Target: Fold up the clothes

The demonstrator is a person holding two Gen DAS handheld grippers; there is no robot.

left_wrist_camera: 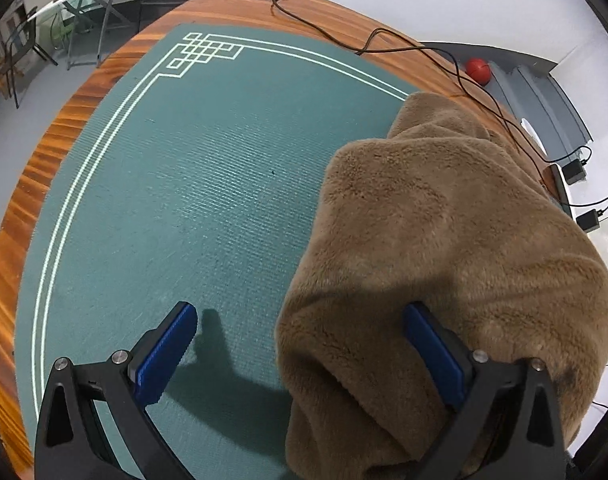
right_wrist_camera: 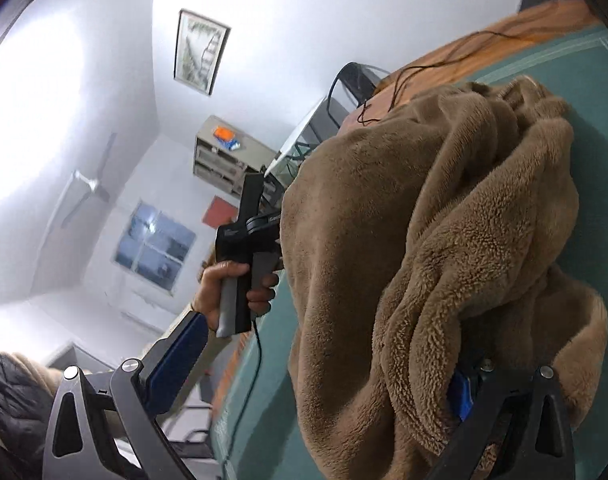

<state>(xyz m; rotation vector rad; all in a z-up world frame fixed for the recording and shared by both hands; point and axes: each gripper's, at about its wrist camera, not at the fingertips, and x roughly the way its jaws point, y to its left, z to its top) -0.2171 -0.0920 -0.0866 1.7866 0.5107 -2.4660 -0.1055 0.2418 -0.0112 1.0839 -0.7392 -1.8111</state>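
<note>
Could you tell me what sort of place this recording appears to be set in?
Probably a room in a home or small office: a wooden table with a green mat, a framed picture on the wall, a ceiling fan and a window.

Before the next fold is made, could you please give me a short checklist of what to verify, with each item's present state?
1. Left gripper jaws wide apart: ok; fleece lies between the fingers but is not clamped.
2. Right gripper jaws wide apart: ok; its right finger is buried under fleece, and whether any fabric is caught there: cannot tell.
3. Brown fleece garment lying flat: not ok; it is bunched in thick folds.
4. Green mat bare to the left of the garment for spreading it: ok.
5. Black cable apart from the garment: cannot tell; it runs close beside the far edge.
</note>
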